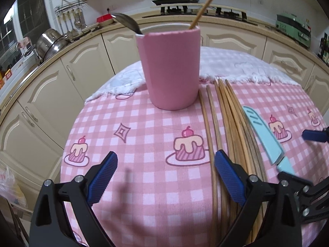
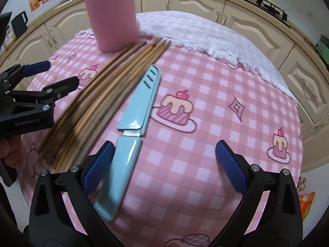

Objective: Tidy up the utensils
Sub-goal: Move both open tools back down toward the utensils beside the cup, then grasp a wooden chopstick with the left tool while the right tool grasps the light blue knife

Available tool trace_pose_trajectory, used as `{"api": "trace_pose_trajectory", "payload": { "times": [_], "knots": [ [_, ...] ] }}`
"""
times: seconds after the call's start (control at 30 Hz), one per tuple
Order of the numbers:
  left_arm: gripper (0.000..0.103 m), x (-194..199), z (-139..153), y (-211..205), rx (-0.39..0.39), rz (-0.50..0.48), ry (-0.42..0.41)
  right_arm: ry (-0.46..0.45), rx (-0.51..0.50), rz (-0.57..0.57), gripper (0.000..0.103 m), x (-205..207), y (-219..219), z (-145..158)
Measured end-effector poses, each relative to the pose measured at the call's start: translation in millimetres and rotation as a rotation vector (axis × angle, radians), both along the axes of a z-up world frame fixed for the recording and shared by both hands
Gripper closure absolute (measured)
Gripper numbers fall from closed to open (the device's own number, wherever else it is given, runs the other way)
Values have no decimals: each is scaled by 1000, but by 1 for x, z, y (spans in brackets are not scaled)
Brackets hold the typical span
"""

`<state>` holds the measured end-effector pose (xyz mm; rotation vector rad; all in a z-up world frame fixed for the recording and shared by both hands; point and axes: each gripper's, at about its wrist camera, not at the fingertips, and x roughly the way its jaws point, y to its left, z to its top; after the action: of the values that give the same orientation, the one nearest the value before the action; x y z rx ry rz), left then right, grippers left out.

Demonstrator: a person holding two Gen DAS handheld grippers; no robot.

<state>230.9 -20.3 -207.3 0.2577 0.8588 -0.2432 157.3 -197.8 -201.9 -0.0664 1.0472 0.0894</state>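
Cream kitchen cabinets point(image 1: 51, 94) curve around behind a table covered in a pink checked cloth point(image 1: 144, 127) printed with little cakes, with a white fringed cloth point(image 2: 205, 33) laid over its far part. From my left wrist camera I see the pink holder point(image 1: 171, 68) standing upright on the checked cloth, a spoon point(image 1: 126, 22) and one chopstick point(image 1: 205, 5) sticking out of its top. That view alone shows the holder's contents clearly; in the right wrist view its rim is cut off at the top edge. Just right of the holder lies a bundle of wooden chopsticks point(image 1: 224, 123), and beside them a light blue knife point(image 2: 131, 123) in its sheath.

My left gripper point(image 1: 165, 177) hangs spread wide over the cloth with nothing between its fingers; its right pad point(image 1: 230, 181) sits over the near chopsticks, though I cannot tell whether it touches them. The right wrist view adds what the left only hints at: my right gripper point(image 2: 164, 167) is also wide apart and empty, its left pad point(image 2: 98, 166) just beside the knife handle, touching or nearly so.
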Motion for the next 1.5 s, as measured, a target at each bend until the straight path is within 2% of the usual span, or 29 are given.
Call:
{"api": "trace_pose_trajectory", "payload": {
  "times": [0.27, 0.43, 0.47, 0.57, 0.6, 0.7, 0.73, 0.77, 0.8, 0.83, 0.87, 0.9, 0.93, 0.97, 1.0, 1.1, 1.2, 1.27, 1.4, 1.5],
  "knots": [
    [10, 13, -10, -14, 61, -39, 53, -5, 41, -39, 7, 8, -16, 4],
    [10, 26, -9, -17, 61, -48, 77, -13, 71, -42, 7, 21, -12, 7],
    [10, 30, -9, -19, 65, -55, 83, -10, 74, -43, 8, 25, -11, 6],
    [20, 38, -7, -25, 64, -82, 100, 8, 86, -45, 20, 42, -7, 4],
    [22, 41, -7, -28, 67, -94, 105, 9, 79, -46, 21, 47, -5, 3],
    [23, 48, -6, -35, 80, -116, 115, 20, 82, -41, 27, 56, -2, 4],
    [23, 51, -6, -36, 78, -118, 124, 25, 73, -34, 33, 60, 0, 5],
    [25, 53, -7, -37, 75, -120, 132, 28, 64, -26, 38, 62, 2, 5],
    [31, 55, -6, -37, 60, -131, 146, 28, 53, -16, 41, 63, 4, 5],
    [35, 56, -6, -38, 45, -141, 158, 24, 34, 10, 49, 64, 9, 5],
    [45, 58, -6, -38, 24, -153, 173, 22, 31, 24, 59, 63, 12, 5],
    [54, 59, -5, -40, 2, -168, 191, 22, 32, 38, 64, 63, 14, 6],
    [58, 58, -5, -41, -3, -180, 196, 24, 33, 49, 68, 62, 16, 6],
    [65, 56, -4, -44, 2, -195, 196, 27, 38, 47, 68, 63, 15, 6],
    [67, 54, -4, -46, 7, -199, 195, 35, 59, 35, 68, 64, 12, 7],
    [66, 54, -5, -49, 5, -187, 202, 51, 92, 12, 67, 65, 5, 7],
    [66, 56, -4, -51, 11, -188, 205, 44, 59, 28, 67, 66, 11, 6],
    [69, 58, -5, -52, 10, -195, 206, 30, 60, 37, 73, 65, 13, 6],
    [95, 57, -4, -54, -7, -215, 213, 28, 126, 39, 76, 63, 4, 7],
    [96, 53, -4, -53, -6, -213, 214, 39, 197, 30, 77, 63, -6, 9]
  ]
}}
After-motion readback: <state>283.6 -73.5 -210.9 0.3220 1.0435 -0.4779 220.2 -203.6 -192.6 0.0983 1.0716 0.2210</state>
